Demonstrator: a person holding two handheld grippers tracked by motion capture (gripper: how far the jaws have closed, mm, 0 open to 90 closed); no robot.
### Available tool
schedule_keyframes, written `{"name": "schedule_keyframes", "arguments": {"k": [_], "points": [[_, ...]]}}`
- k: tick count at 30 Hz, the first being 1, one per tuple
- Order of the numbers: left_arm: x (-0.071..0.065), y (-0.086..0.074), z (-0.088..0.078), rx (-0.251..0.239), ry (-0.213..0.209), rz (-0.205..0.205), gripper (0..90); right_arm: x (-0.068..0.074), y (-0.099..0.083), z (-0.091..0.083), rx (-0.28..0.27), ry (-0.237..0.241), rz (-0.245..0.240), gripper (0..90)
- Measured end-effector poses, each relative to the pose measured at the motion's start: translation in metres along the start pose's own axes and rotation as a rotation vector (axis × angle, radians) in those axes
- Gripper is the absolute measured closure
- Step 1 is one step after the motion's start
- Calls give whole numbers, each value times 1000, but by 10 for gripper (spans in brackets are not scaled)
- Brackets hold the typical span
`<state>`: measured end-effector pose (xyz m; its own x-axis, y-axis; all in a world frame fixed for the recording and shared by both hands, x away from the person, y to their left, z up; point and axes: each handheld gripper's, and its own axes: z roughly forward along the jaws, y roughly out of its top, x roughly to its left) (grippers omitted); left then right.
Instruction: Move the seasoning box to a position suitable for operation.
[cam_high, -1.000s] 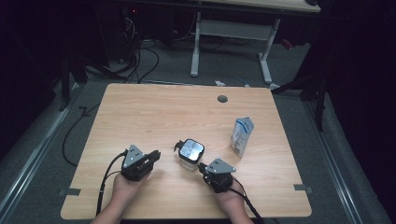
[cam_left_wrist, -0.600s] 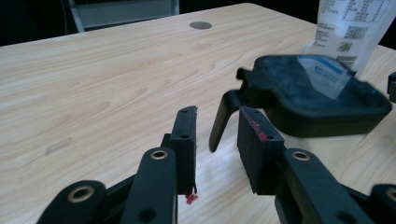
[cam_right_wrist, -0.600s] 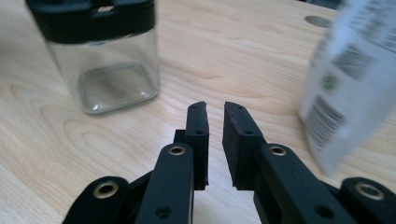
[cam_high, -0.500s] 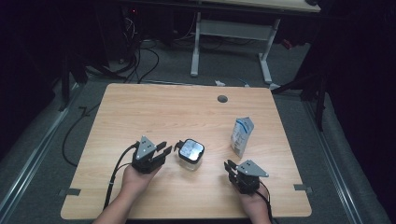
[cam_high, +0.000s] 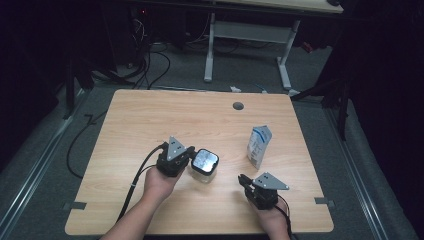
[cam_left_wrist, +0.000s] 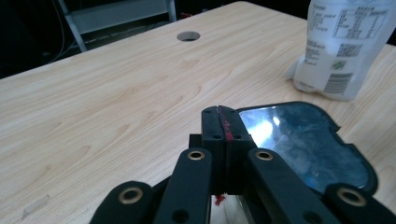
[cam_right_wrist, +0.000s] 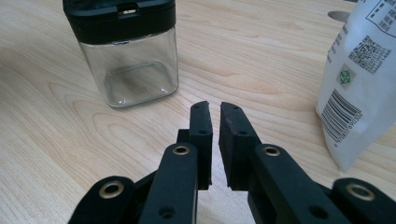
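Since half a second ago left gripper closed in on the clear jar; right gripper barely shifted. High view: jar upright mid-table, black lid up; white pouch standing to its right. Left gripper view: jaws pressed together, lid just beside them; pouch print too small to read. Right gripper view: jaws slightly apart, empty; jar ahead, pouch shows barcode, QR code.

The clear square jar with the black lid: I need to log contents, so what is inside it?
Nothing visible inside the clear square jar; wood grain shows through its walls. The black lid hides the top.
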<state>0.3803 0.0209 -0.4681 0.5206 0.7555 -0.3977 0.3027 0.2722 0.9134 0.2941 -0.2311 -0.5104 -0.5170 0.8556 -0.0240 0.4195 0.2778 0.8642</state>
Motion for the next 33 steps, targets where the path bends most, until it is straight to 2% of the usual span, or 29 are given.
{"name": "schedule_keyframes", "arguments": {"k": [2, 12, 19, 22, 24, 28, 30, 31, 33], "points": [[2, -4, 2, 11, 5, 8, 899, 0, -1, 1, 2, 4, 5, 834], [-2, -8, 3, 3, -10, 9, 900, 2, -1, 2, 3, 13, 4, 831], [2, -7, 2, -20, 10, 17, 900, 3, -2, 3, 5, 14, 3, 831], [2, -8, 2, -24, -3, 11, 900, 3, -2, 4, 11, 17, 2, 826], [3, -7, 3, -22, -6, -7, 900, 4, -2, 4, 12, 18, 3, 827], [2, -10, 3, -15, -8, -2, 900, 5, -2, 5, 10, 18, 0, 827], [0, -10, 2, -23, -8, 1, 900, 5, -2, 5, 10, 19, -1, 827], [-2, -9, 0, -55, -11, 31, 900, 5, -2, 5, 9, 20, -1, 827], [-3, -9, -1, -61, -13, 29, 900, 5, -2, 5, 11, 20, -1, 827]]}}
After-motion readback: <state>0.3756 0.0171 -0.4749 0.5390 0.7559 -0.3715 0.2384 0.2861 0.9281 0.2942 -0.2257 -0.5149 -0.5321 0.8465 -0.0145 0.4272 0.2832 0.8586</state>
